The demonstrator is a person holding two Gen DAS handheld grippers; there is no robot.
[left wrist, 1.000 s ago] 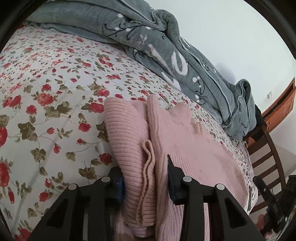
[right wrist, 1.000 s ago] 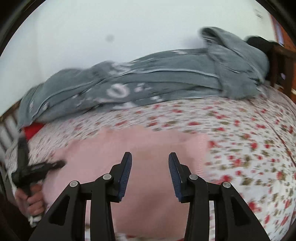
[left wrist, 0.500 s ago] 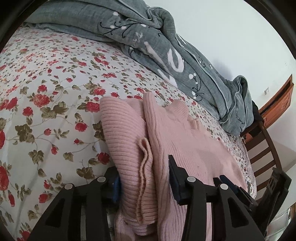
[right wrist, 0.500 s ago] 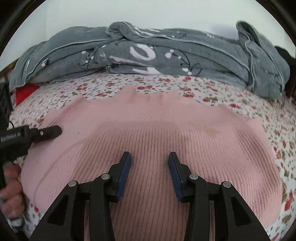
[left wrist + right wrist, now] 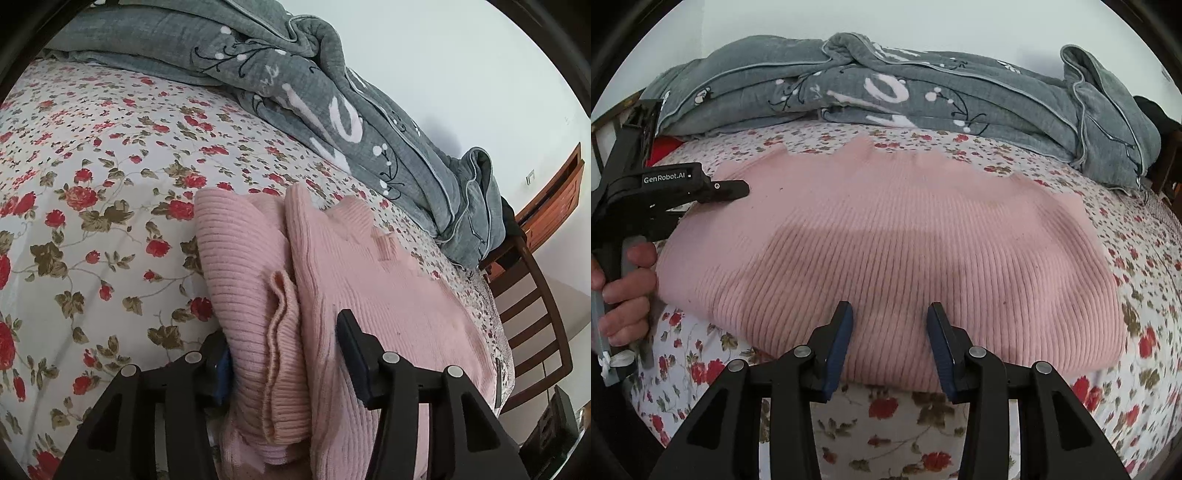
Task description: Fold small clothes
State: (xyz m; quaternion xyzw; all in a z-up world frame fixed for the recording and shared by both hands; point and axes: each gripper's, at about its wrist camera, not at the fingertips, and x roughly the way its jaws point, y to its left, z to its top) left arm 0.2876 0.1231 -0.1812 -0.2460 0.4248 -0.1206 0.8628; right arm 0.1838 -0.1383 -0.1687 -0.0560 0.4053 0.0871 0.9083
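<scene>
A pink ribbed sweater (image 5: 886,240) lies flat on the flowered bed. Its left side is folded over into a thick roll (image 5: 251,295). My left gripper (image 5: 284,354) straddles that roll at the sweater's left edge. Its jaws are opening: the left pad still touches the knit, while the right pad (image 5: 347,343) stands clear of the roll on the flat part. In the right wrist view the left gripper (image 5: 735,188) shows from the side, held by a hand (image 5: 624,280). My right gripper (image 5: 890,332) hangs open over the sweater's near hem, gripping nothing.
A rumpled grey quilt (image 5: 886,92) lies along the far side of the bed by the white wall. The flowered sheet (image 5: 92,221) spreads to the left of the sweater. A dark wooden chair (image 5: 535,314) stands off the bed's right end. Something red (image 5: 663,147) peeks out beside the quilt.
The left jaws have spread wider around the folded roll. The right gripper has swung in and sunk toward the sweater's near hem, which now looks larger and closer.
</scene>
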